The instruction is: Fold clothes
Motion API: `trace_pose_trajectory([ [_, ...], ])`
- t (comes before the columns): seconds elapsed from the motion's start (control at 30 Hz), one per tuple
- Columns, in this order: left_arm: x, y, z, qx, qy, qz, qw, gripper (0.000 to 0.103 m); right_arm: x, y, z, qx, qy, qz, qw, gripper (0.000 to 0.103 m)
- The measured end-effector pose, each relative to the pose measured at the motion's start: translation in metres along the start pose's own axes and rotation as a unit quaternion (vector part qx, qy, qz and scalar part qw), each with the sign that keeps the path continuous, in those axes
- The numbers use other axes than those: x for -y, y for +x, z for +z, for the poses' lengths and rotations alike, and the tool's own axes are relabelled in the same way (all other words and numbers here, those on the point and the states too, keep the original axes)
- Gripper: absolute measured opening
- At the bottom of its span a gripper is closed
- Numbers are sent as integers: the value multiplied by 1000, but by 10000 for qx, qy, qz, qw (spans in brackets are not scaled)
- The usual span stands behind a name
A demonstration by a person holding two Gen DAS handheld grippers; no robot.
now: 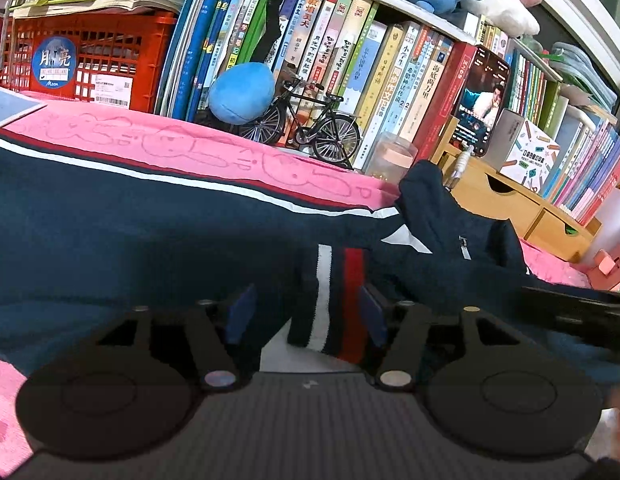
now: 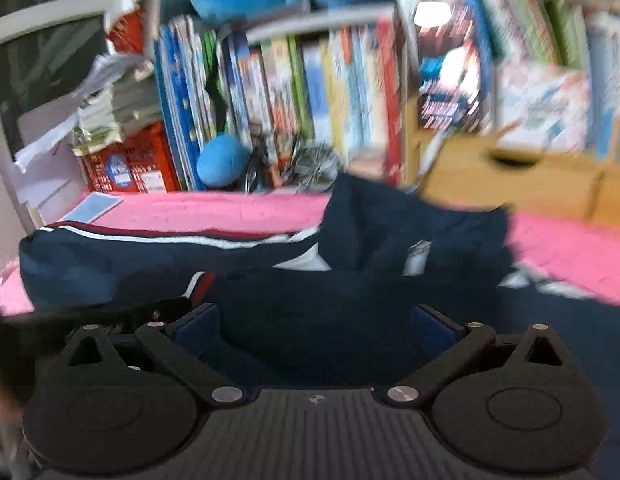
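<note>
Jacket (image 1: pixel 150 232) lying half gathered ahead of left gripper (image 1: pixel 306 312), striped cuff (image 1: pixel 334 304) between parted fingers; right gripper (image 2: pixel 316 334) also gaping, folding remaining

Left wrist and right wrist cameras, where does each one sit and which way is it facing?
Left wrist: sits behind the left tongs, facing the navy jacket and bookshelf; its striped cuff lies between the open fingers.
Right wrist: sits behind the right tongs, blurred, facing the same jacket; fingers open.
Shared: jacket, pink blanket, red crate.
</note>
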State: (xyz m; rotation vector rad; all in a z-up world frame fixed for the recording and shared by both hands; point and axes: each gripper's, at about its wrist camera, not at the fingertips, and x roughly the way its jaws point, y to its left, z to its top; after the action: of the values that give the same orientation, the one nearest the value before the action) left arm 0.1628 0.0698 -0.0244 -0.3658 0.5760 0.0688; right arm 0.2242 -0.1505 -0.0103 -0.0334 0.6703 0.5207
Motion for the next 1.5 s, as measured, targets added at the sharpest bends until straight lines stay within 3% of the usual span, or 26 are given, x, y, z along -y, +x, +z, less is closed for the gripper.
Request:
trace_pose_trajectory([
  [0.23,1,1,0,-9,33,13,10000,57,88,10,-26,-371,389,-1587,9859,103],
  [0.3,2,1,0,-14,53,18,10000,58,129,-5,-32,-288,689,-2334,9695,103],
  [0.43,5,2,-1,-33,148,63,9999,59,197,-29,-40,-342,1713,-2898,9410,103],
  [0.5,8,3,-1,-45,219,113,9997,60,200,-36,-41,-349,1822,-2736,9438,103],
  [0.63,10,3,-1,-44,283,155,9995,61,171,-50,-47,-37,1436,-2357,9612,103],
  [0.83,-15,-14,6,94,-432,123,9989,62,130,-63,-58,176,830,-1971,9767,103],
  [0.9,-12,-22,11,161,-468,86,9987,62,127,-63,-62,189,665,-1935,9787,103],
  [0.97,0,-30,15,365,-242,90,9990,63,125,-59,-66,125,529,-1959,9791,103],
  [1.07,38,-36,17,591,584,71,9965,70,125,-50,-66,-68,484,-1985,9789,103],
  [1.17,82,-29,8,642,1531,73,9861,75,121,-44,-64,-130,424,-1919,9804,103],
  [1.27,108,-7,0,502,2040,286,9773,76,116,-41,-62,-156,327,-1809,9828,103],
  [1.37,109,24,-5,101,2188,890,9716,76,114,-42,-61,-173,264,-1744,9842,103],
  [1.47,92,34,-7,-103,2106,1125,9710,81,108,-55,-61,-57,392,-1680,9850,103],
  [1.5,86,37,-7,-166,2070,1187,9710,82,97,-63,-62,104,364,-1474,9884,103],
])
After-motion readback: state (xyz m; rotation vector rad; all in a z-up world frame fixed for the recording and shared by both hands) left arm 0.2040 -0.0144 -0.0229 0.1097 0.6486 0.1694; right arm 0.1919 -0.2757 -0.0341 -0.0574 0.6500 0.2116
